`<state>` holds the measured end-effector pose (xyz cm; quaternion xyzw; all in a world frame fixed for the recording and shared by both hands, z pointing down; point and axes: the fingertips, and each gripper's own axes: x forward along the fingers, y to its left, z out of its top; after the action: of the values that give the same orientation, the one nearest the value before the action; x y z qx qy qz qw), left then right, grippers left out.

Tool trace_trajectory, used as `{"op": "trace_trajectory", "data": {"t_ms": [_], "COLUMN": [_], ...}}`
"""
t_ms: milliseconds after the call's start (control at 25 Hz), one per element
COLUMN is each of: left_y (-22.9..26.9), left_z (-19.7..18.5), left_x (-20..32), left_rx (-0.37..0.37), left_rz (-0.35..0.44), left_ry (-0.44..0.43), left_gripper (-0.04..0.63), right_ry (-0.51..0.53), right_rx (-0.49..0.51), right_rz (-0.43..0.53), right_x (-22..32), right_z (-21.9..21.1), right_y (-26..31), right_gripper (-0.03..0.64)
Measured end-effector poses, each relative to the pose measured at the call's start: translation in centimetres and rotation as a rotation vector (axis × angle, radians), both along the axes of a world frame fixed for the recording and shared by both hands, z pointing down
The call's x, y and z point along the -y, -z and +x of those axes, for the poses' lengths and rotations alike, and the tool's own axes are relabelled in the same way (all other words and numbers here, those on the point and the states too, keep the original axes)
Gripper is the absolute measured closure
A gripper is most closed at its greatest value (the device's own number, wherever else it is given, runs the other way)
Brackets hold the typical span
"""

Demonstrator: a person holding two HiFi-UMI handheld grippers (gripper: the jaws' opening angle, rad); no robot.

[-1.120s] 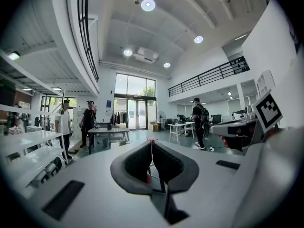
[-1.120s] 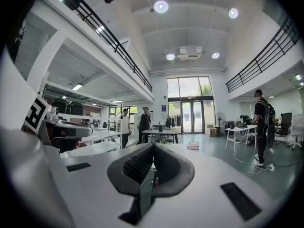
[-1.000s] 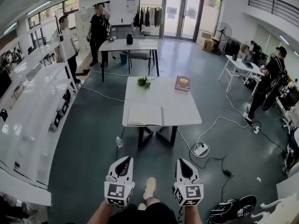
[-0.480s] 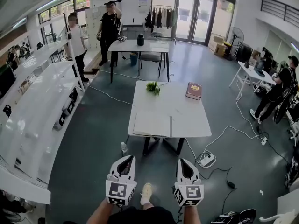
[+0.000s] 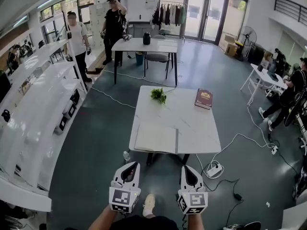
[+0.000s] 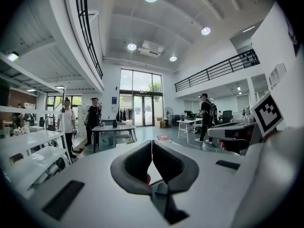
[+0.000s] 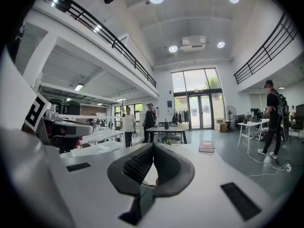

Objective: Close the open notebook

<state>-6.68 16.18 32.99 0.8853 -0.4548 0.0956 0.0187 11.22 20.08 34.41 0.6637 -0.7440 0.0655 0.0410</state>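
Head view, notebook: the open notebook point(image 5: 156, 139) was seen lying flat with its pages spread, at the near edge of the surface point(image 5: 192, 123); it was not yet closed.
Head view, tools: the left tool point(image 5: 129, 166) and the right tool point(image 5: 186, 168) were held side by side short of the surface, well apart from the notebook.
Head view, other things: a brown book point(image 5: 204, 98) and a small plant point(image 5: 159, 95) were seen at the far end.
Left gripper view, tool state: the jaws were pressed together, with nothing held between them.
Right gripper view, tool state: the jaws were likewise closed and empty.
Risk, grip: a cover could not be pinched unless the jaws were parted first.
Risk, push: the notebook could be shoved off the near edge if it were nudged from the far side.
Risk, pages: a loose page might be lifted or creased instead of the cover.
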Motion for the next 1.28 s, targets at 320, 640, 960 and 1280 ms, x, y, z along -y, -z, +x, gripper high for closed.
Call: {"op": "trace_trajectory", "data": {"t_ms": [320, 640, 960, 1280], "left_y": [-1.3, -2.2, -2.6, -4.0], "left_z": [3.4, 5.9, 7.1, 10.2], "left_x": [6.0, 10.6, 13.7, 14.5], "left_rx": [0.014, 0.021, 0.012, 0.021], "left_rz": [-0.038, -0.053, -0.05, -0.077], "left_ry": [-0.027, -0.047, -0.055, -0.127], "left_gripper": [0.571, 0.571, 0.571, 0.571], "right_ry": [-0.016, -0.031, -0.038, -0.089], "right_rx": [0.02, 0.034, 0.041, 0.066], "right_rz": [-0.039, -0.06, -0.078, -0.108], "right_x": [5.7, 10.0, 12.6, 12.8], "right_z": [2.8, 4.9, 6.0, 8.3], "right_y": [-1.8, -3.3, -3.9, -5.5], "right_gripper": [0.6, 0.6, 0.6, 0.6]}}
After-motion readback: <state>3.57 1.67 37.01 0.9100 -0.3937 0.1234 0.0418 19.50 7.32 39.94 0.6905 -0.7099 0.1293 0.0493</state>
